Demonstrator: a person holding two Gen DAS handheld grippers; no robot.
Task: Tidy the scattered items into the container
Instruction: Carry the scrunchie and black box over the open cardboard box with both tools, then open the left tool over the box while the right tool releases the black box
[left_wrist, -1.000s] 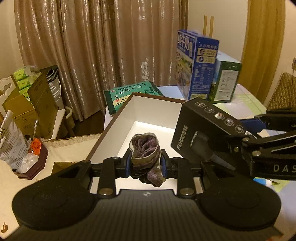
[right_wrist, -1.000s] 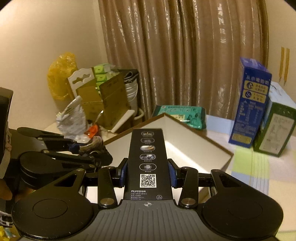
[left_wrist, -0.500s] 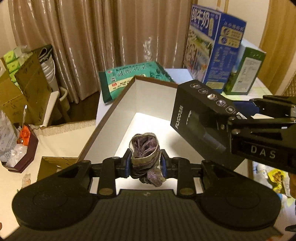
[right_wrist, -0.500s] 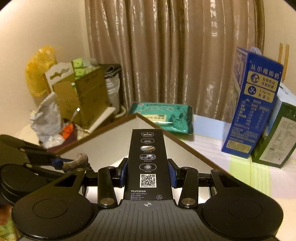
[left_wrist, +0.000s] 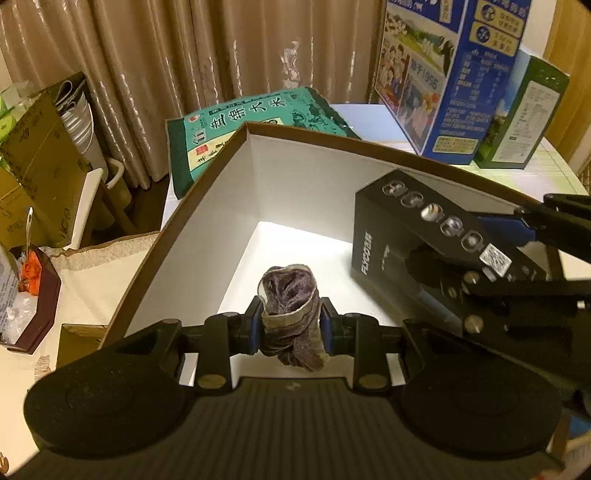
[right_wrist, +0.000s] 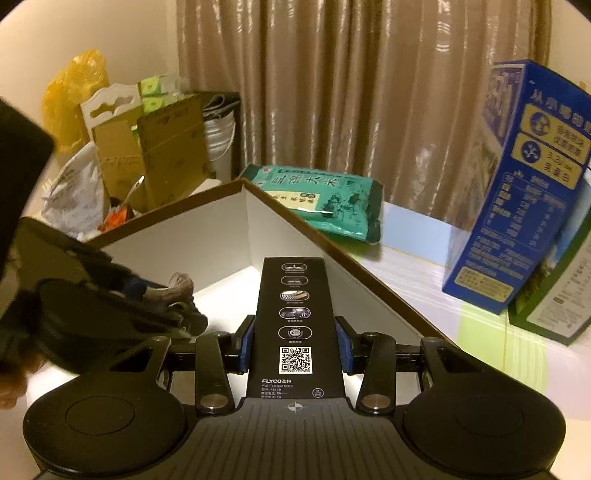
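Over the white floor of the container (left_wrist: 207, 206), left side, the left gripper (left_wrist: 290, 325) is clamped on a rolled sock (left_wrist: 291, 295), nothing beneath it. To its right, the right gripper (right_wrist: 294, 345) pinches a black box (right_wrist: 294, 295), long axis pointing into the far corner.

A lived-in home: long curtains (right_wrist: 332, 92), a rice bag (left_wrist: 255, 122) and milk cartons (left_wrist: 447, 77) on the table
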